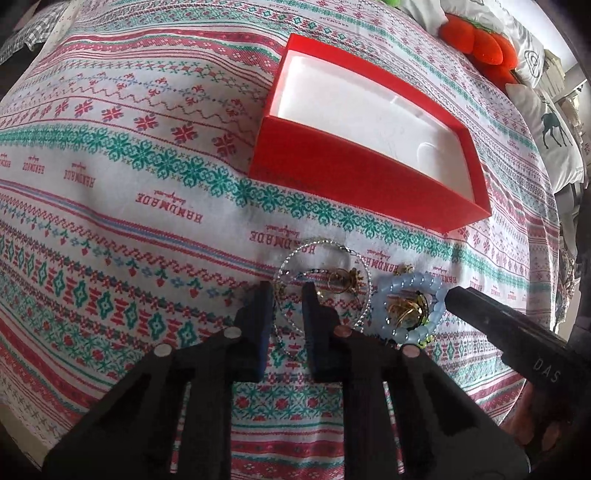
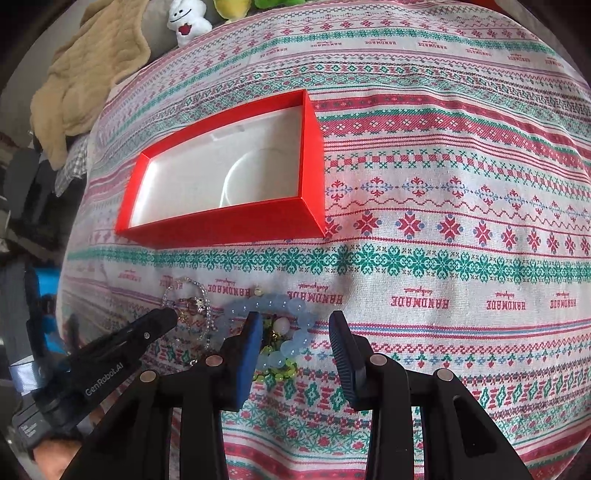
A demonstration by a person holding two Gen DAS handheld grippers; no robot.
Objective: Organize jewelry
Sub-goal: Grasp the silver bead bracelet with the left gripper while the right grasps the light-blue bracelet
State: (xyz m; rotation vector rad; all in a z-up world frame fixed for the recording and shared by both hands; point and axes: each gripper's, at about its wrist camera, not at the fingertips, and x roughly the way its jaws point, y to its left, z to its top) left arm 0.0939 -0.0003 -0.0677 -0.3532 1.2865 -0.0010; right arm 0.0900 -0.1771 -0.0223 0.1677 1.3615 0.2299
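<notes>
An open red box (image 1: 343, 177) with a white lining lies on the patterned bedspread; it also shows in the right wrist view (image 2: 236, 223). In front of it lies a jewelry pile: a silver chain necklace (image 1: 295, 254), gold rings (image 1: 341, 280), a pale blue bead bracelet (image 1: 410, 284) and green beads. My left gripper (image 1: 286, 291) is open, its fingers straddling part of the silver chain. My right gripper (image 2: 295, 321) is open over the blue bracelet (image 2: 269, 306), its left finger (image 2: 249, 339) resting on it. The silver chain (image 2: 199, 295) lies left of it.
Orange plush toys (image 1: 476, 40) and white pillows (image 1: 546, 122) lie at the bed's far right. A beige blanket (image 2: 88, 74) and a white plush toy (image 2: 186, 20) sit at the bed's far left edge. The right gripper's finger (image 1: 480, 310) reaches in beside the bracelet.
</notes>
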